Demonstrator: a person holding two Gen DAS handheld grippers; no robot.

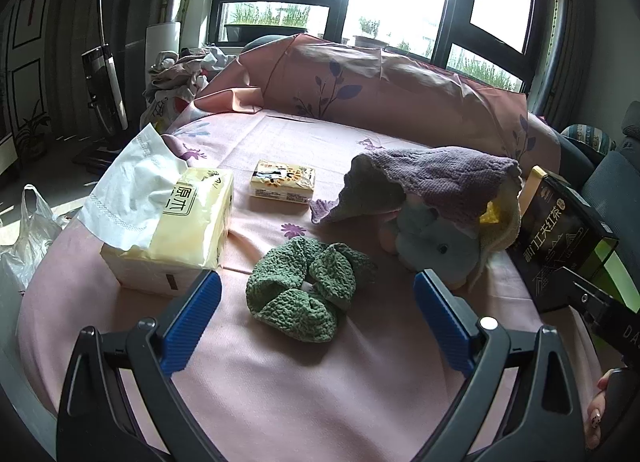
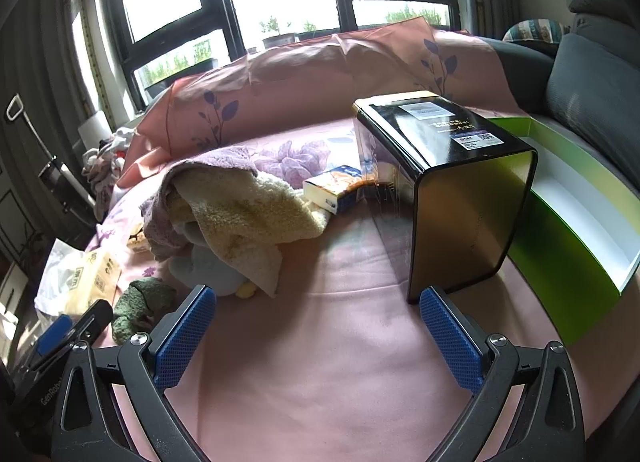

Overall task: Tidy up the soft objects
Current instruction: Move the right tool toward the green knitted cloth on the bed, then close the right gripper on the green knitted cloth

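A green knitted cloth (image 1: 308, 289) lies crumpled on the pink bedsheet (image 1: 320, 382), just ahead of my open left gripper (image 1: 318, 294), whose blue pads hold nothing. To its right a purple towel (image 1: 424, 181) and a cream towel (image 2: 248, 213) drape over a pale blue plush toy (image 1: 440, 250). The right wrist view shows the same pile from the other side, with the plush toy (image 2: 212, 266) peeking out below and the green cloth (image 2: 140, 306) at lower left. My right gripper (image 2: 318, 306) stands open over bare sheet, between the pile and a black box (image 2: 452, 189).
A tissue pack (image 1: 176, 229) with a sheet pulled up and a small yellow packet (image 1: 282, 183) lie at left. A green open box (image 2: 576, 221) sits right of the black box. A small carton (image 2: 336, 189), a purple scrunchie (image 2: 296, 157), a pillow (image 1: 360, 77) and a sofa (image 2: 592, 77) lie beyond.
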